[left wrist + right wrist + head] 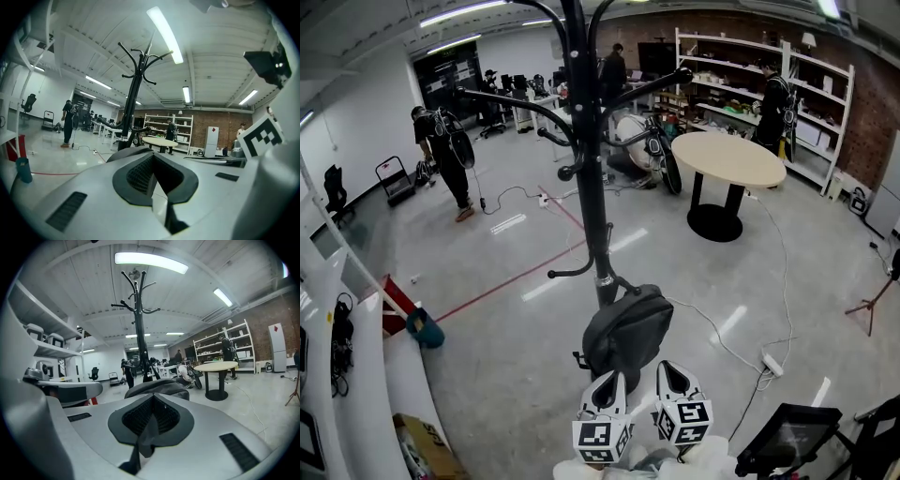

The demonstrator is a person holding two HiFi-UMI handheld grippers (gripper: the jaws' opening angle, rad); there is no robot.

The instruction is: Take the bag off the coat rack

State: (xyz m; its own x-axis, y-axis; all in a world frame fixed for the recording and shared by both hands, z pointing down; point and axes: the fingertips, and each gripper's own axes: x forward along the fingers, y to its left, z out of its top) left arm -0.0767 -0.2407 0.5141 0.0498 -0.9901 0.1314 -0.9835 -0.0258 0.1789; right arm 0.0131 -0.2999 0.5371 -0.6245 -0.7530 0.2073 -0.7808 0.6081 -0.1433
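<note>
Head view, looking steeply down.

Containers:
- Bag, dark grey, closed, so I cannot tell what is in it. It hangs low on the rack, against the pole at lower centre of frame, just above the two grippers. It also shows as a dark hump beyond the jaws in the left gripper view and the right gripper view.
- Cardboard box, bottom left corner; contents too small to read.
- Teal tub, left of the rack on the floor; inside not visible.
- White shelf unit, upper right, its shelves carrying mixed small items I cannot name.

Counts:
- One bag and one black rack.
- One round table, right of the rack.
- One power strip on the floor at lower right.
- Three people plainly standing, at left, top centre and by the shelves.
- Two grippers.

Grippers:
- Left gripper: jaws together, nothing between them. It is near the bag's lower edge; I cannot tell whether it touches.
- Right gripper: jaws together and empty, just beside the left one, below the bag.
</note>
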